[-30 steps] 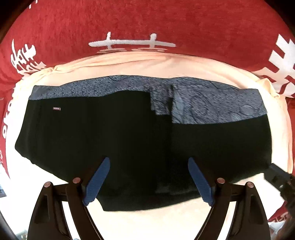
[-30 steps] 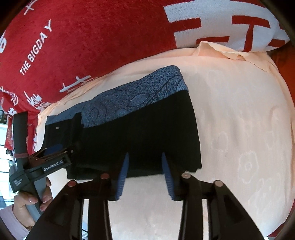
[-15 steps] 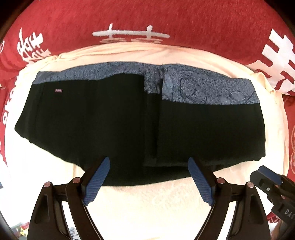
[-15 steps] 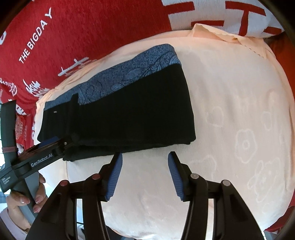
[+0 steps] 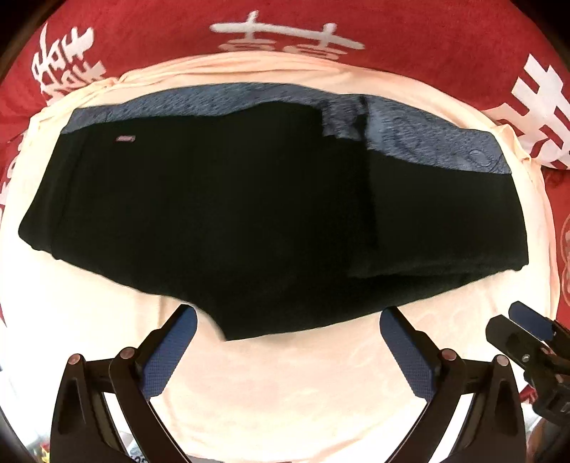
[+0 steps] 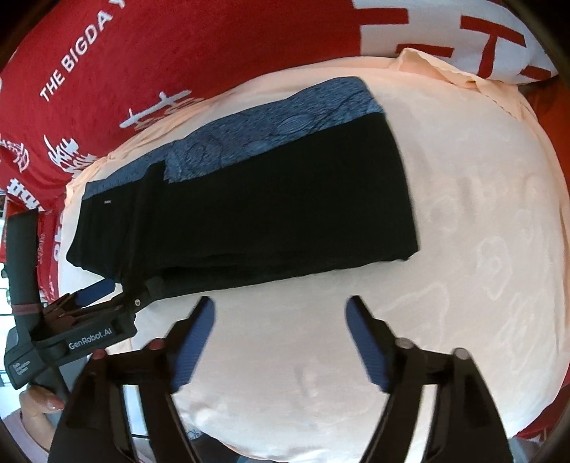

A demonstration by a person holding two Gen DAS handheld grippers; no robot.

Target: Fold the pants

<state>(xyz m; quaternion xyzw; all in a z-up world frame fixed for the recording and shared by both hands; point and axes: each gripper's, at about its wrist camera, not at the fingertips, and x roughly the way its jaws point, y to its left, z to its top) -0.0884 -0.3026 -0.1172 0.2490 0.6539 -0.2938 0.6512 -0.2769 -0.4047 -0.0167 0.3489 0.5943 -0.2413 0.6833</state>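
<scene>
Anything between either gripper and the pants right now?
Nothing visible. The left gripper is open just short of the near hem of the black pants, with only bare peach sheet between them. The right gripper is open too, facing the pants across bare sheet.

The place looks like a home bedroom. A bed is covered by a peach sheet [image 6: 463, 249] embossed with flowers, and around it lies a red blanket [image 5: 285, 25] printed with white double-happiness characters and "THE BIGDAY".

Bare peach cloth [image 6: 481, 267] right of pants [image 6: 285, 213]; red blanket [image 5: 409, 32] behind.
</scene>
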